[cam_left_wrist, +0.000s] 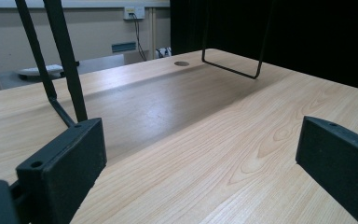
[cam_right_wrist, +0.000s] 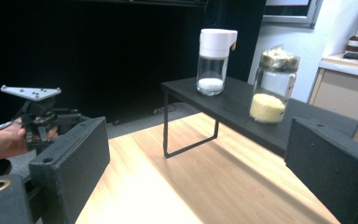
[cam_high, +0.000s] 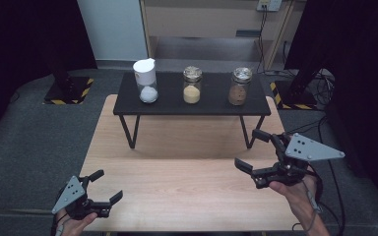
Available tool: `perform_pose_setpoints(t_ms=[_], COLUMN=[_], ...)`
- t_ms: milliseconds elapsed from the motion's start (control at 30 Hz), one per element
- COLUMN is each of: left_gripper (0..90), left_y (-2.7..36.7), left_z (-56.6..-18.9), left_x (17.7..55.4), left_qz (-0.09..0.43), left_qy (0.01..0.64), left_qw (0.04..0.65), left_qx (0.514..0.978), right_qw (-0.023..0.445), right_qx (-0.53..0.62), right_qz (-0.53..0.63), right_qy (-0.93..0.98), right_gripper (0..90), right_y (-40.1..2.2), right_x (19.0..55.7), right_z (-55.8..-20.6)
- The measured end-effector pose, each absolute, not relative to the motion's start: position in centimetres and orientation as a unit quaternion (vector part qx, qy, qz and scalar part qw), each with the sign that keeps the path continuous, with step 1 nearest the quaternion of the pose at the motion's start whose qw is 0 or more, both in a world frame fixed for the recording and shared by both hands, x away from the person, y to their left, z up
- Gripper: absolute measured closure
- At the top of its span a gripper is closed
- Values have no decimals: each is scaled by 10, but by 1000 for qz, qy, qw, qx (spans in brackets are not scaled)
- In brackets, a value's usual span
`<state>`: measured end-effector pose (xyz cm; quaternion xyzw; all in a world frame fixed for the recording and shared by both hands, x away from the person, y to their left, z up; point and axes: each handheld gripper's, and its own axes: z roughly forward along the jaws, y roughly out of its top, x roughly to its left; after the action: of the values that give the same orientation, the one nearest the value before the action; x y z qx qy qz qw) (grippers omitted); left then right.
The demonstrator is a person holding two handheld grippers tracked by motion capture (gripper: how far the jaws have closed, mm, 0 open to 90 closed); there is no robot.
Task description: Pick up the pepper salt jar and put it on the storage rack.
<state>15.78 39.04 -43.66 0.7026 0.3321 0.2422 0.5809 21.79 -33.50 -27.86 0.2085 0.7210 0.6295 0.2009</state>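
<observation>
Tongs on both sides stand wide open and hold nothing. The right tongs [cam_high: 254, 152] hang over the wooden counter [cam_high: 177, 187], and the left tongs [cam_high: 104, 186] sit low near its front edge.

Ahead of the right tongs stands a little black shelf [cam_high: 192, 101] with three jars on it. The jar with brown stuff [cam_high: 239, 86] is the closest to the right tongs. The jar with yellow grains [cam_high: 192, 85] is in the middle. The jar with the white cap [cam_high: 145, 80] is the farthest from them and has white powder at the bottom.

I think the right tongs go for a jar. The jars are tall, made of clear glass, and look smooth. If the tongs bump one from the side, it could tip over and knock the next jar, or roll off the shelf and break. If the tongs squeeze too high, near the lid, the jar could slip out. The shelf has thin legs, so a hard push could shake it.
</observation>
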Motion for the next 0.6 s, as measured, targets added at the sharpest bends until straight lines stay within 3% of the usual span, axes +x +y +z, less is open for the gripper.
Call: perform_pose_setpoints(t_ms=[600], left_gripper=[9], left_y=[390], left_z=[-436], left_x=[157], left_qz=[244], left_qy=[332], left_qw=[581], left_qx=[702], right_qw=[206], right_qx=[244], right_qz=[610], right_qy=[725], right_gripper=[72], right_y=[-354], right_x=[186], right_z=[-320])
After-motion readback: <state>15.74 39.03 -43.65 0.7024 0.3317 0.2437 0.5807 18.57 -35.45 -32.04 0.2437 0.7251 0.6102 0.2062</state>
